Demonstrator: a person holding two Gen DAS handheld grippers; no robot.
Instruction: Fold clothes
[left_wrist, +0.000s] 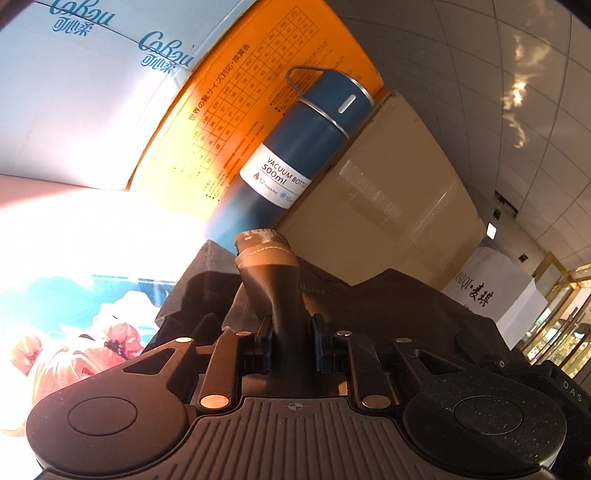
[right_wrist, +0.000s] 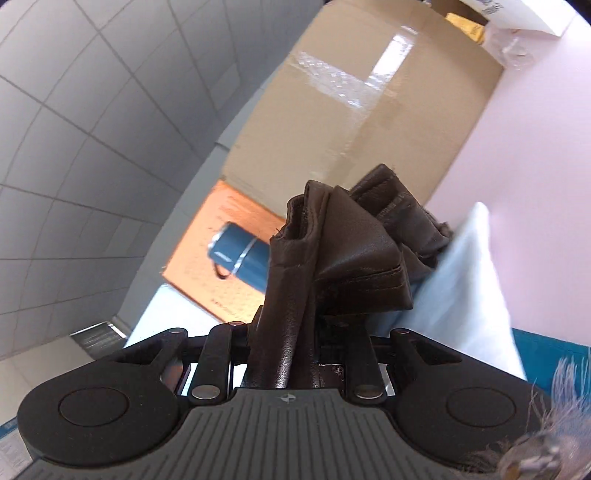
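The left gripper (left_wrist: 290, 343) clenches a fold of the dark brown garment (left_wrist: 388, 306), which rises toward twelve o'clock. At one o'clock beyond it, a blue vacuum bottle (left_wrist: 291, 155) stands against an orange box (left_wrist: 236, 110) and a cardboard box (left_wrist: 388, 206). The right gripper (right_wrist: 284, 354) pinches bunched garment (right_wrist: 347, 254) rising toward one o'clock.

Right gripper (right_wrist: 286, 343) clamped on dark brown garment (right_wrist: 332, 251); folded hems bunched upward beyond jaws. Blue vacuum bottle (right_wrist: 240, 254) lying against orange box (right_wrist: 218, 218), far left. Taped cardboard box (right_wrist: 354, 96) beyond. Pink surface (right_wrist: 535, 147) at right.
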